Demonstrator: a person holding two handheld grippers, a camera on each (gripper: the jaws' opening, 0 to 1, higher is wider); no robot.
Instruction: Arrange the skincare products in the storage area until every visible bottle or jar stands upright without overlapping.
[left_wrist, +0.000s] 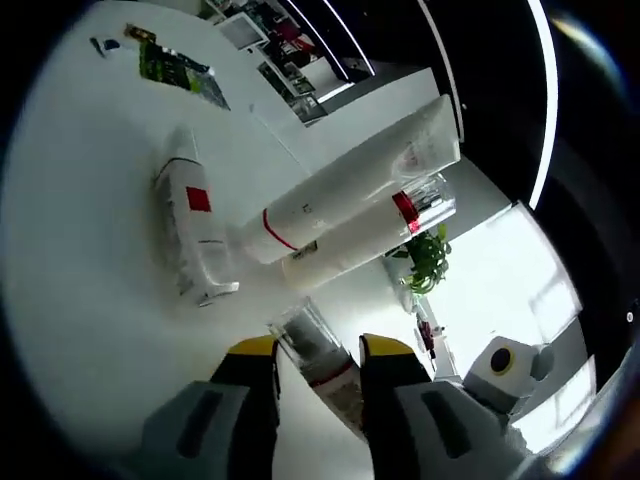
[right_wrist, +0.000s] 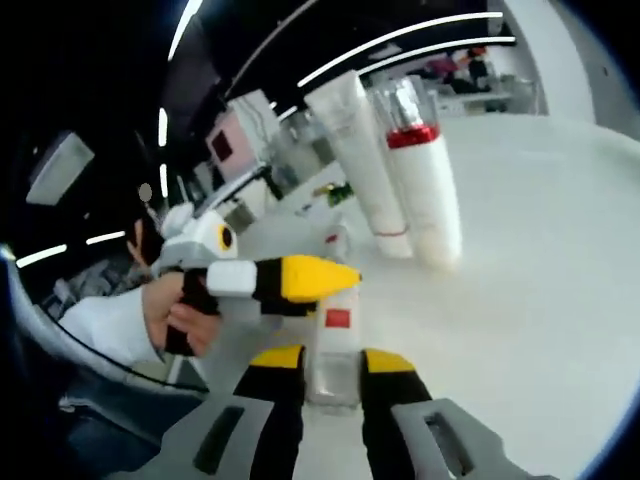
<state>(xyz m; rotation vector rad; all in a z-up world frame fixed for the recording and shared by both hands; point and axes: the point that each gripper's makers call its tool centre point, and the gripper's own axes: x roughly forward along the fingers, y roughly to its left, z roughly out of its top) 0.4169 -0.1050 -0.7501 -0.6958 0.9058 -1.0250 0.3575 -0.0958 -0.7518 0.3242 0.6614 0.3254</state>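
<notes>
A small white bottle (right_wrist: 337, 345) with a red square label sits between the jaws of my right gripper (right_wrist: 332, 358), which is shut on its lower body. Its clear-capped upper end (left_wrist: 330, 375) is pinched by my left gripper (left_wrist: 318, 352), which reaches in from the left (right_wrist: 330, 290) in the right gripper view. A second bottle with a red square (left_wrist: 195, 225) seems to lie on its side on the white table (left_wrist: 90, 300); it shows small and far (right_wrist: 335, 240). A white tube (left_wrist: 350, 185) (right_wrist: 365, 160) and a tall bottle with a red band (left_wrist: 360, 245) (right_wrist: 425, 200) stand upright, close together.
A green printed packet (left_wrist: 180, 70) lies far off on the table. A person's hand and white sleeve (right_wrist: 185, 315) hold the left gripper. A potted plant (left_wrist: 430, 260) stands beyond the table edge. Bare table (right_wrist: 540, 280) spreads to the right of the tall bottle.
</notes>
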